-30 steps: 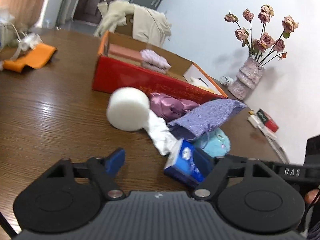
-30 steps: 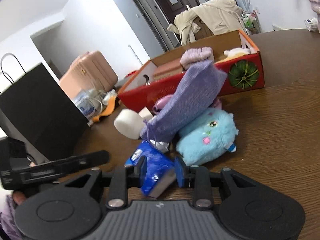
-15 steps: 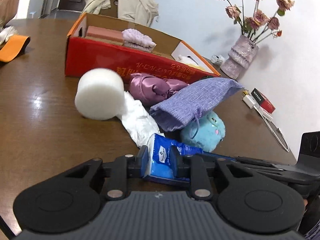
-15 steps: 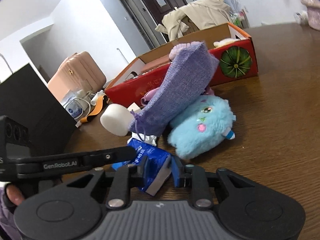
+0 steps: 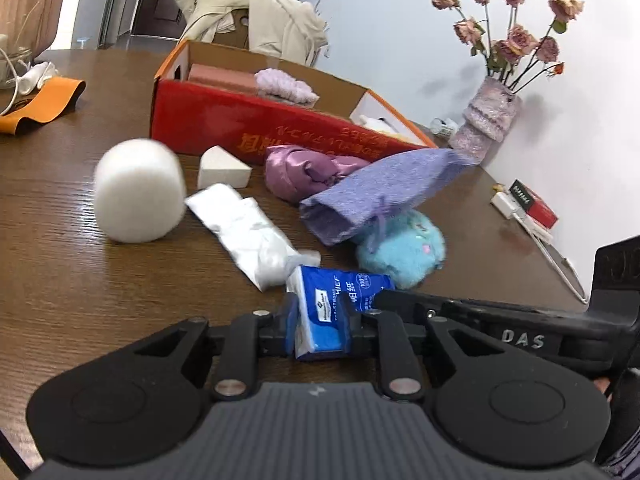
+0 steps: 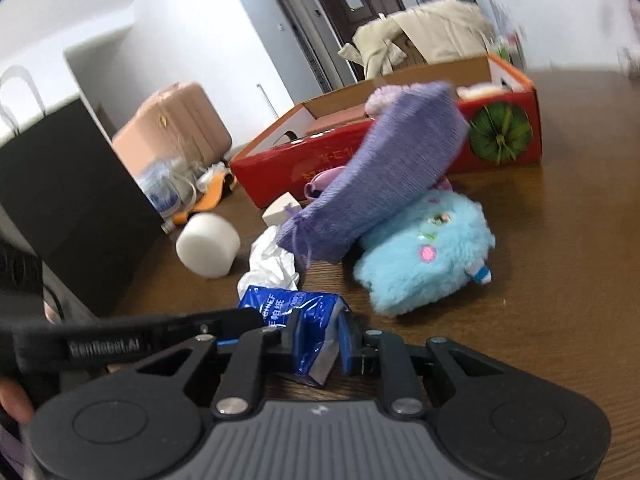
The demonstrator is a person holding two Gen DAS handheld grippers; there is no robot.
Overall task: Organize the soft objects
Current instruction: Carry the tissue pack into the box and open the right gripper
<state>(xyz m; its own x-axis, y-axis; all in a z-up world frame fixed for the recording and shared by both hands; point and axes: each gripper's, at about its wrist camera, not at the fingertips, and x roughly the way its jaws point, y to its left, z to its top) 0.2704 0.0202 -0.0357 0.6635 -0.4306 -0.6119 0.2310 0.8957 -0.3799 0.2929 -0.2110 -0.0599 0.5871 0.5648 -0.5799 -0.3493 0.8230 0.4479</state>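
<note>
The blue tissue pack [image 5: 332,312] is pinched between the just-closed jaws of both the left gripper [image 5: 319,322] and right gripper [image 6: 319,336], low over the table [image 5: 60,280]; if pulled apart, its wrapper may be torn, or the white bag [image 5: 248,232] ahead snagged
</note>
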